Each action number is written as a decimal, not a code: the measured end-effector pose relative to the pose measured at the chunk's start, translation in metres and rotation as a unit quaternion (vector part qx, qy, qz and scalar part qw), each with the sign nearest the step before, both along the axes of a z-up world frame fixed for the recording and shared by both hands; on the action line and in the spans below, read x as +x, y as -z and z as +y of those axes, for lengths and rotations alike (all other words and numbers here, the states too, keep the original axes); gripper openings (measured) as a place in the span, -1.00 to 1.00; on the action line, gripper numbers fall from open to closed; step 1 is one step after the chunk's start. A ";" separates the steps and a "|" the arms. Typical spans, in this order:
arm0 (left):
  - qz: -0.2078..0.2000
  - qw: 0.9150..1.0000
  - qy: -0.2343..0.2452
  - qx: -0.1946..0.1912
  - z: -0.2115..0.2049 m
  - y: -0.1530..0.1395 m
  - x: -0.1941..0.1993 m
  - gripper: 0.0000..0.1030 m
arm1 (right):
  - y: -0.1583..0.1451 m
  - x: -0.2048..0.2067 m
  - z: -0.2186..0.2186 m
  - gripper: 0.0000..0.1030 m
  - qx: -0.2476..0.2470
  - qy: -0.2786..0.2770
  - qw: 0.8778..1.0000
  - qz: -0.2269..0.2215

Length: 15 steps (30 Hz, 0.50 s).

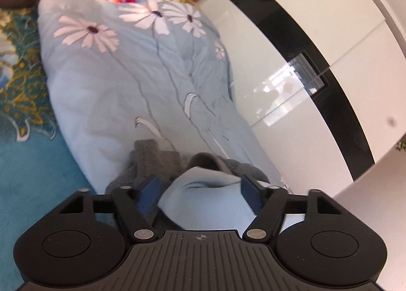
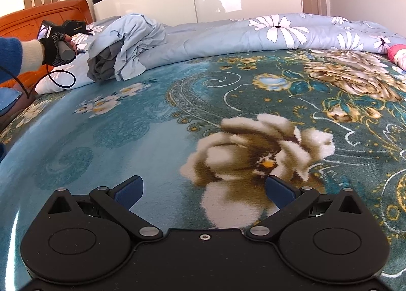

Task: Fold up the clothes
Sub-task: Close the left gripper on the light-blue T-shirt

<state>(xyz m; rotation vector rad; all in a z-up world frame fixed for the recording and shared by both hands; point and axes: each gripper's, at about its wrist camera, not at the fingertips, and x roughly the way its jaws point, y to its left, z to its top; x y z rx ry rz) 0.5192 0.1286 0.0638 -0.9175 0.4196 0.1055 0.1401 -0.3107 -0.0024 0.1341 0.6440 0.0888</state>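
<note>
My left gripper is at the bundle of clothes: light blue cloth and grey cloth lie between its two blue fingers. The fingers stand rather wide around the cloth, and I cannot tell if they press it or only stand on both sides of it. In the right wrist view the same bundle is a crumpled heap, blue outside and grey inside, which rests on the flowered duvet at the far left, near the orange headboard. My left hand in the black glove is just beside it.

My right gripper has its fingers wide apart, and nothing is between them. It hovers over the teal blanket with the big pale flower, well apart from the bundle.

So the clothes lie far ahead and to the left of my right fingers, and the left hand is much nearer. The heap is too crumpled to show a clear long axis. I judge that the left side must first bring the bundle onto the flat blanket, towards the right gripper.
</note>
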 end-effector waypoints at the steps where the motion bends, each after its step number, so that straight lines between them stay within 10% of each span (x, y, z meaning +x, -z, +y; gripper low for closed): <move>1: 0.005 1.000 -0.003 -0.016 0.002 0.005 0.001 0.54 | 0.000 0.001 0.001 0.98 -0.001 -0.001 1.000 0.000; 12: -0.042 0.979 -0.048 -0.193 0.000 0.067 -0.001 0.66 | 0.005 0.005 0.000 0.98 -0.002 -0.002 1.000 -0.004; 15: -0.053 0.982 -0.033 -0.177 -0.002 0.061 0.003 0.19 | 0.006 0.004 -0.001 0.98 0.001 -0.004 1.000 -0.005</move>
